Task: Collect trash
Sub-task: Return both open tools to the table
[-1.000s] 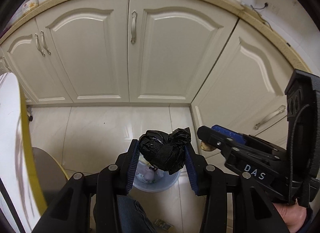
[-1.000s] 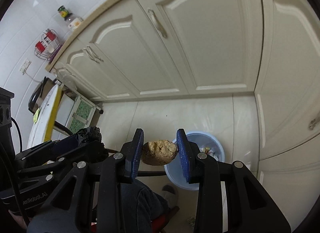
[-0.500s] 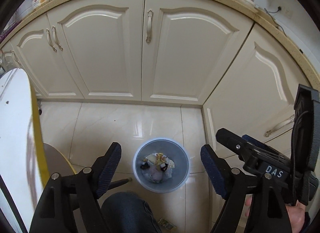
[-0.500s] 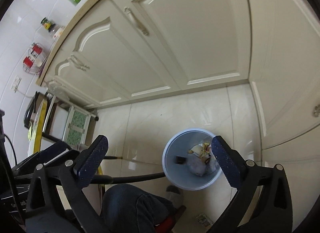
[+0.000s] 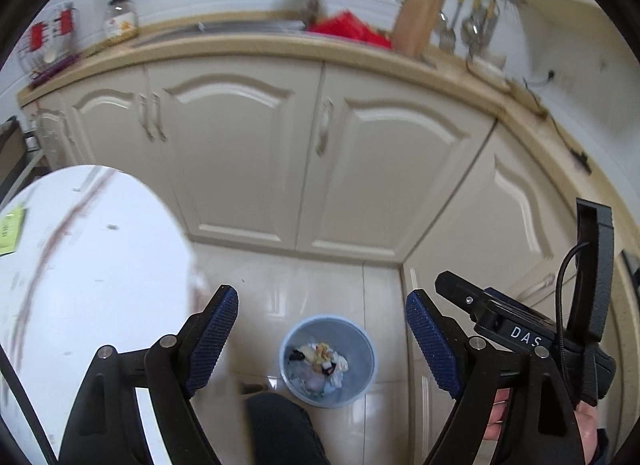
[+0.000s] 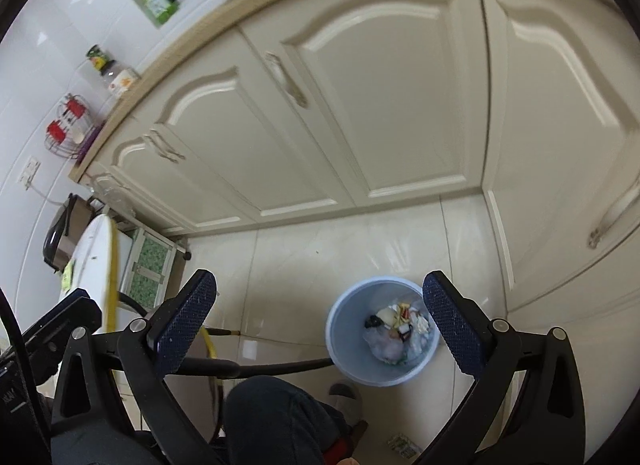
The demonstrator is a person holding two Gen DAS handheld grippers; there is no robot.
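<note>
Currently, both tools are hanging over the pale blue waste bin (image 5: 327, 361), which is standing on the glossy tiled floor (image 5: 316, 285) near the inside corner of the cream cabinets (image 5: 248, 153).

The left hand-held gripper (image 5: 322, 339) is standing wide, its jaws having just been opening; nothing is lying between the blue pads (image 5: 212, 339), and the bin is showing through the gap just below them. The right hand-held gripper (image 6: 320, 331) is spread to its fullest, also having just been opening, with nothing between its pads (image 6: 184, 325); the bin (image 6: 384, 331) is sitting under its right-hand finger, partly covered by it.

The collected trash (image 6: 396, 331) is lying inside the bin: crumpled white paper, a black scrap, and small yellow and red bits, in a mixed heap that is not reaching the rim.

A white round table (image 5: 88, 265) with a yellow edge is standing to the left of the bin. The person's dark-trousered knee (image 6: 276, 417) is showing just in front of the bin, and a small flat wrapper (image 6: 404, 445) is lying on the floor near the bin's front side. Above the cabinets, a red item (image 5: 348, 27) and hanging utensils (image 5: 468, 21) are appearing blurred.
</note>
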